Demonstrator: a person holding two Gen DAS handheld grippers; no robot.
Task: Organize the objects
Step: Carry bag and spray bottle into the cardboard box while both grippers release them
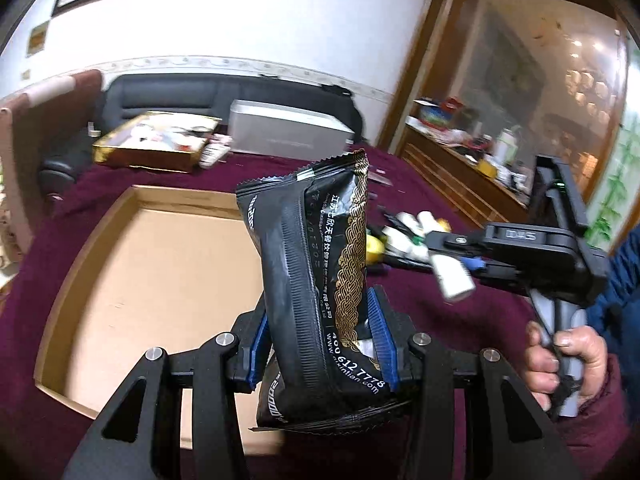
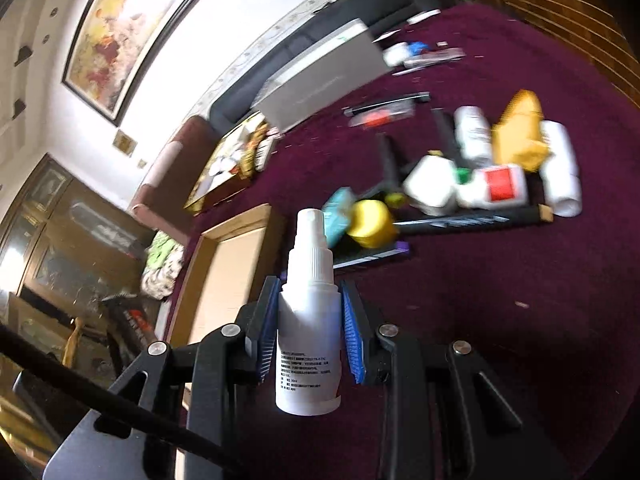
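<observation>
Left wrist view: my left tongs (image 1: 320,344) pinch a black packet (image 1: 316,280) over the cardboard tray's (image 1: 132,276) near rim; right tongs (image 2: 308,332) clamp a white spray bottle (image 2: 308,320) above bare maroon tabletop (image 2: 500,320), clutter ahead.

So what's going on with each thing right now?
Black packet: upright, squeezed between the left gripper fingers.
White spray bottle: upright, cap on, clamped in the right gripper.
Cardboard box: open, nothing visible inside.
Pile of bottles: lying on the purple cloth.
</observation>
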